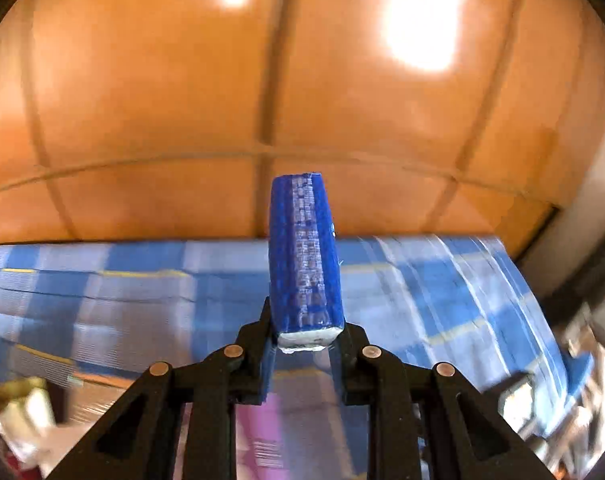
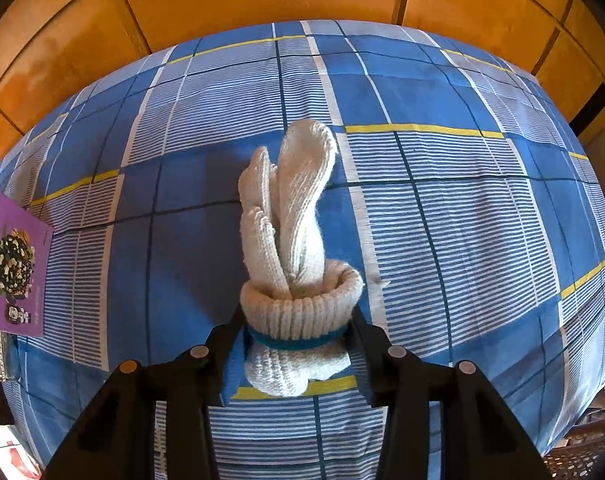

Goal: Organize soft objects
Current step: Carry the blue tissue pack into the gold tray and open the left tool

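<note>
Knit white gloves [image 2: 292, 248] sit rolled between our right gripper [image 2: 298, 332], keeping them bundled; our left gripper [image 1: 307, 334], clamped empty, hangs clear above the bed [image 1: 142, 280].

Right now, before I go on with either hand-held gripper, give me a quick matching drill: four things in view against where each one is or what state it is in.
Things:
1. blue pad
2. knitted glove bundle
3. purple booklet
4. checked cloth

States:
A. lies at the left edge of the right wrist view
B. spread flat under everything
C. stands between the fingers of the right hand-held gripper, cuff rolled, blue band round it
D. clamped in the shut left hand-held gripper, lifted above the cloth

Pairs: 1-D, 2-C, 3-A, 4-B
</note>
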`<state>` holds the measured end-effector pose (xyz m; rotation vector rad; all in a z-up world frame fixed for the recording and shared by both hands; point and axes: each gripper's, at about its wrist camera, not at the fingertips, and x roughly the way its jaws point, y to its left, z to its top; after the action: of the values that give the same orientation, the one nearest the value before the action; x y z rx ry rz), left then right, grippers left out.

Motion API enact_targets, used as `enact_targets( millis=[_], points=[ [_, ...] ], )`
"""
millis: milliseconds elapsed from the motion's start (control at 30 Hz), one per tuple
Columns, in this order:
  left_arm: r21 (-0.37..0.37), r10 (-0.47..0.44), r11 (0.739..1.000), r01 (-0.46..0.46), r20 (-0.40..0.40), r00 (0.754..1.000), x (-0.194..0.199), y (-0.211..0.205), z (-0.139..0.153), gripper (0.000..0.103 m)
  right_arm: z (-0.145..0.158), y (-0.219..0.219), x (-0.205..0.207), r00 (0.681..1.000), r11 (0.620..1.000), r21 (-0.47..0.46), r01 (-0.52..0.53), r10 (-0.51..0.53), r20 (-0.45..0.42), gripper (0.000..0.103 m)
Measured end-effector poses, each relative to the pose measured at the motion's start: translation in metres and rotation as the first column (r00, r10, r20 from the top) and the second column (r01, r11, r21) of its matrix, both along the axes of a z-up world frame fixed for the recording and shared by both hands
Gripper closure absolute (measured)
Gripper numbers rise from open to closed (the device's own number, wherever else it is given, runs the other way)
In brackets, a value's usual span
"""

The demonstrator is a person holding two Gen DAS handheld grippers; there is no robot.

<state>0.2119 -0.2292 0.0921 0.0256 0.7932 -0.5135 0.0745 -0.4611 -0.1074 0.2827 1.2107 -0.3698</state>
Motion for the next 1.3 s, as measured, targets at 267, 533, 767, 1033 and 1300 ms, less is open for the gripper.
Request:
enact_targets(
  millis=[267, 533, 767, 1033, 1300],
  points=[
    [0.010, 0.253, 0.967, -0.254, 0.058, 0.966, 0.016, 0.157, 0.000, 0.080, -0.003, 0.016, 0.002, 0.999, 0.997, -0.069, -0.043, 0.042, -0.009, 0.058],
    [0.017, 0.357, 0.934, -0.358, 0.049, 0.933, -0.047, 0.259, -0.049, 0.080, -0.005, 0.021, 0.004, 0.999, 0.996, -0.082, -0.046, 0.046, -0.004, 0.057],
    [0.006, 0.421, 0.907, -0.421, 0.018, 0.907, -0.103, 0.296, -0.088, 0.080, -0.002, 0.028, 0.000, 0.998, 0.990, -0.122, -0.066, 0.066, -0.007, 0.057],
    [0.069, 0.457, 0.883, -0.464, 0.089, 0.885, -0.139, 0.317, -0.111, 0.079, 0.001, 0.050, -0.003, 0.993, 0.970, -0.214, -0.117, 0.115, -0.021, 0.058],
    [0.071, 0.460, 0.882, -0.465, 0.080, 0.884, -0.148, 0.327, -0.122, 0.079, 0.002, 0.054, -0.006, 0.992, 0.964, -0.234, -0.124, 0.123, -0.021, 0.058]
  ],
)
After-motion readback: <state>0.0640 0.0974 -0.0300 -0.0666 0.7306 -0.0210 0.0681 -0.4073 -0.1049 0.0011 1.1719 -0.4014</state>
